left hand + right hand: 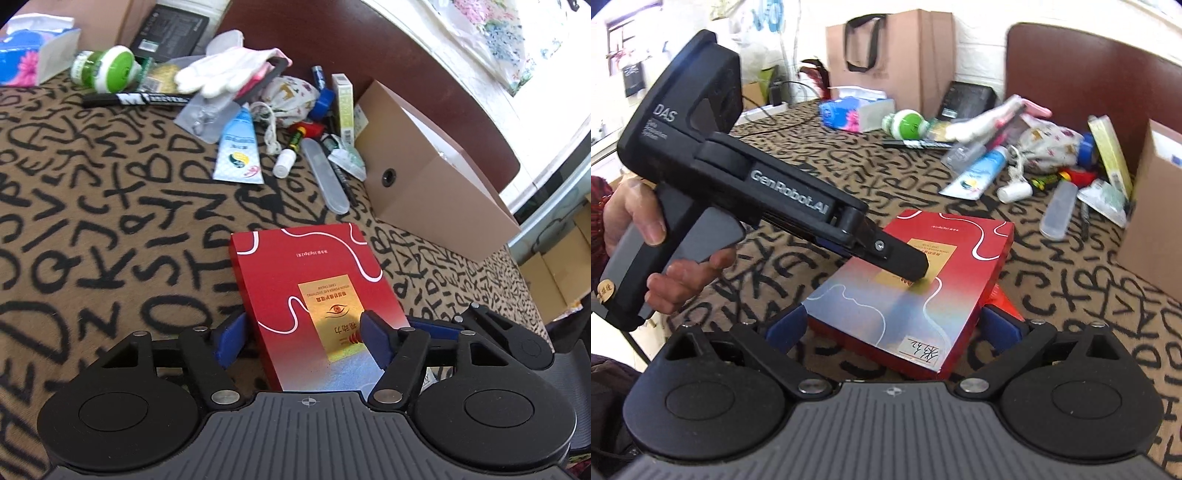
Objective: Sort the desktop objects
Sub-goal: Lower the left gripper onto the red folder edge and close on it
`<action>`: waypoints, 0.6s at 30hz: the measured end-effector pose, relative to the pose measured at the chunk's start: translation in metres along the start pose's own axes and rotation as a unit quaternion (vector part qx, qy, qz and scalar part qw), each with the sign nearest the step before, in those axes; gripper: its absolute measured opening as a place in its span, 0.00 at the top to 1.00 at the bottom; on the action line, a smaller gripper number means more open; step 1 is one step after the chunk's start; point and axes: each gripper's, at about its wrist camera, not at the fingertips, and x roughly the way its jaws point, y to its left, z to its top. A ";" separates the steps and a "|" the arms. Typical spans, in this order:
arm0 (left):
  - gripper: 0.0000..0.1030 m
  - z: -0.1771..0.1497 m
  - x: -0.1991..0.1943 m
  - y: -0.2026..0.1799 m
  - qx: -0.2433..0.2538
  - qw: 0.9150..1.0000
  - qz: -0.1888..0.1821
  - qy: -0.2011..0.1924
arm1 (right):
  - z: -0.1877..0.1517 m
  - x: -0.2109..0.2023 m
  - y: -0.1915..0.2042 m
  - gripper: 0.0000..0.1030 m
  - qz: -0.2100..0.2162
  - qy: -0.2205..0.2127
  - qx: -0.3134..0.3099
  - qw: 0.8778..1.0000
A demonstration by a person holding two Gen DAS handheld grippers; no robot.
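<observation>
Red box (314,295) lies flat on the patterned tablecloth (92,221), near the brown carton (436,192). It looks rigid, light and glossy-slick; its long edges are the best hold. Left gripper (301,338) is apart, one finger on top of the lid. Right gripper (892,328) straddles the box end; whether it is clamped cannot be told.

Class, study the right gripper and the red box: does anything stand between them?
Nothing visible does. The red box already lies between the right gripper's spread fingers. Only the left gripper crowds it, with one finger lying across the box's top, farther from the camera.
</observation>
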 end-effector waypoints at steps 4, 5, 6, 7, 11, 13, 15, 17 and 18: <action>0.24 -0.006 -0.014 0.007 -0.005 1.000 0.010 0.003 | 0.002 0.003 0.007 0.02 0.021 0.007 -0.008 1.000; 0.24 -0.007 -0.017 0.010 -0.006 1.000 0.011 0.003 | 0.001 0.005 0.009 0.02 0.027 0.010 -0.011 1.000; 0.23 -0.009 -0.019 0.012 -0.007 1.000 0.012 0.002 | 0.001 0.006 0.011 0.02 0.033 0.014 -0.014 0.999; 0.22 -0.009 -0.021 0.014 -0.007 1.000 0.012 0.000 | 0.000 0.008 0.014 0.02 0.039 0.017 -0.018 0.999; 0.18 -0.010 -0.019 0.017 -0.013 1.000 0.005 -0.002 | -0.002 0.013 0.020 0.04 0.046 0.021 -0.032 0.998; 0.14 -0.010 -0.017 0.014 -0.004 1.000 0.002 -0.002 | -0.003 0.013 0.019 0.04 0.045 0.021 -0.031 0.998; 0.13 -0.010 -0.015 0.013 0.003 1.000 0.002 -0.002 | -0.003 0.013 0.018 0.04 0.046 0.025 -0.032 0.998; 0.13 -0.009 -0.013 0.014 0.004 1.000 0.000 -0.004 | -0.005 0.012 0.017 0.04 0.044 0.034 -0.043 0.998; 0.13 -0.009 -0.013 0.015 0.001 1.000 -0.002 -0.004 | -0.005 0.012 0.016 0.04 0.042 0.038 -0.050 0.997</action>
